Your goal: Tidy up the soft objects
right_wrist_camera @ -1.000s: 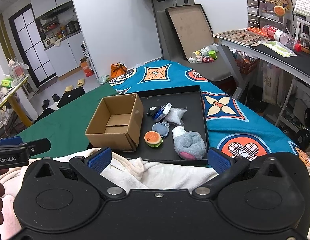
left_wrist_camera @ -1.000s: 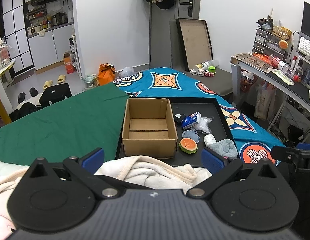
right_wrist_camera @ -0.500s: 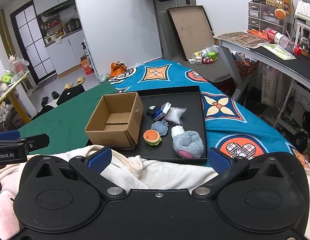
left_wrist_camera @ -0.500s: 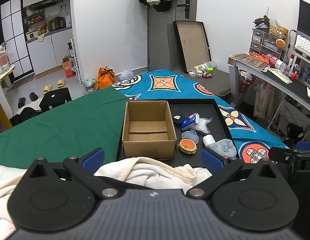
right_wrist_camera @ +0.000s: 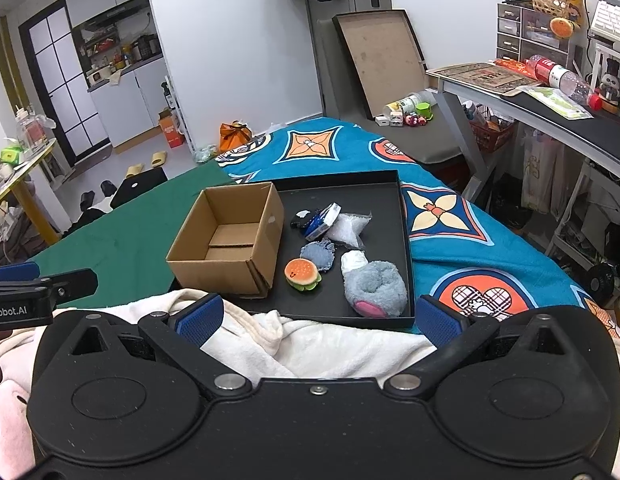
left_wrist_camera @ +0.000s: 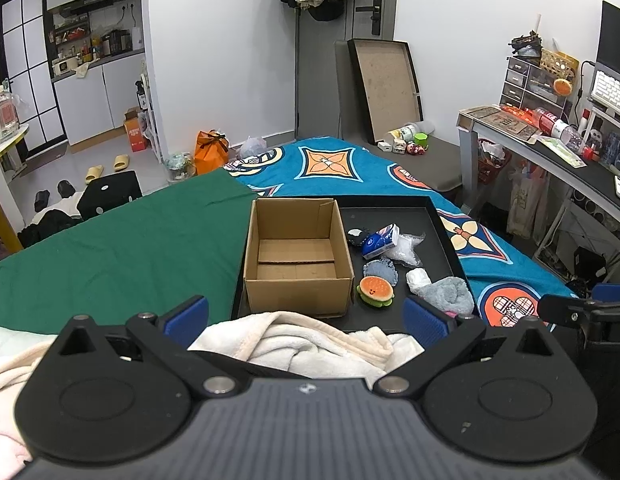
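Observation:
An empty cardboard box [left_wrist_camera: 298, 254] [right_wrist_camera: 230, 240] stands at the left of a black tray [left_wrist_camera: 442, 220] [right_wrist_camera: 402, 216] on the bed. Right of it lie a burger plush [left_wrist_camera: 376, 289] [right_wrist_camera: 303, 274], a blue denim pad [right_wrist_camera: 318, 254], a grey fluffy slipper [left_wrist_camera: 446, 294] [right_wrist_camera: 376, 288], a blue tissue pack [left_wrist_camera: 380, 240] [right_wrist_camera: 322, 220] and a clear bag [right_wrist_camera: 348, 226]. My left gripper [left_wrist_camera: 306, 316] and right gripper [right_wrist_camera: 318, 318] are both open and empty, held over a cream blanket [left_wrist_camera: 294, 340] [right_wrist_camera: 310, 346] near the tray's front edge.
Green cloth [left_wrist_camera: 110, 248] covers the bed's left, a blue patterned blanket [left_wrist_camera: 330, 168] its right and far side. A desk [left_wrist_camera: 550, 148] stands at the right. A bench with small items [right_wrist_camera: 410, 116] and a leaning tray lid [left_wrist_camera: 386, 88] are behind.
Both grippers have risen and drawn back slightly, so the tray and box sit a little farther off. Nothing on the tray has moved. Both stay open.

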{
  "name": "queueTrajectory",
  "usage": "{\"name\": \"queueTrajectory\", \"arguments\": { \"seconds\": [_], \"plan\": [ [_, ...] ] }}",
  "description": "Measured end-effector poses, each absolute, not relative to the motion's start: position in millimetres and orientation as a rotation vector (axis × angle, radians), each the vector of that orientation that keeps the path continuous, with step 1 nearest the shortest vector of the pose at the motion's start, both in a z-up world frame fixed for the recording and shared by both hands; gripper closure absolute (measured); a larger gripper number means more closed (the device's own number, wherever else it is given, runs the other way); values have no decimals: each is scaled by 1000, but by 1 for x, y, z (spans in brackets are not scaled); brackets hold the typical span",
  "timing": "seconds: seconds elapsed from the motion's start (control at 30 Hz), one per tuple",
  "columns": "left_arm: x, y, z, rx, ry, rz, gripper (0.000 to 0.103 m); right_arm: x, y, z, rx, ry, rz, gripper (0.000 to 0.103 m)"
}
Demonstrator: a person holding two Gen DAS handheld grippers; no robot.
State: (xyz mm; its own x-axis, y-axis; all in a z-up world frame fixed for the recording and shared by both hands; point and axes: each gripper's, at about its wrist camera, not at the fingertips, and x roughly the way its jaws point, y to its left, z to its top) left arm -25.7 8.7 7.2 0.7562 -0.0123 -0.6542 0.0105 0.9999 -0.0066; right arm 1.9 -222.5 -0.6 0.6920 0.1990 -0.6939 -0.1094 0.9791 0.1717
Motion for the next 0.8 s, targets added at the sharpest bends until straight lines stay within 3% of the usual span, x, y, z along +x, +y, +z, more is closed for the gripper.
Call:
{"name": "queueTrajectory", "arguments": {
  "seconds": [0.8],
  "plan": [
    [20,34,-22,-45,762,17,1,46,-231,-35,184,789,163,0]
  ]
}}
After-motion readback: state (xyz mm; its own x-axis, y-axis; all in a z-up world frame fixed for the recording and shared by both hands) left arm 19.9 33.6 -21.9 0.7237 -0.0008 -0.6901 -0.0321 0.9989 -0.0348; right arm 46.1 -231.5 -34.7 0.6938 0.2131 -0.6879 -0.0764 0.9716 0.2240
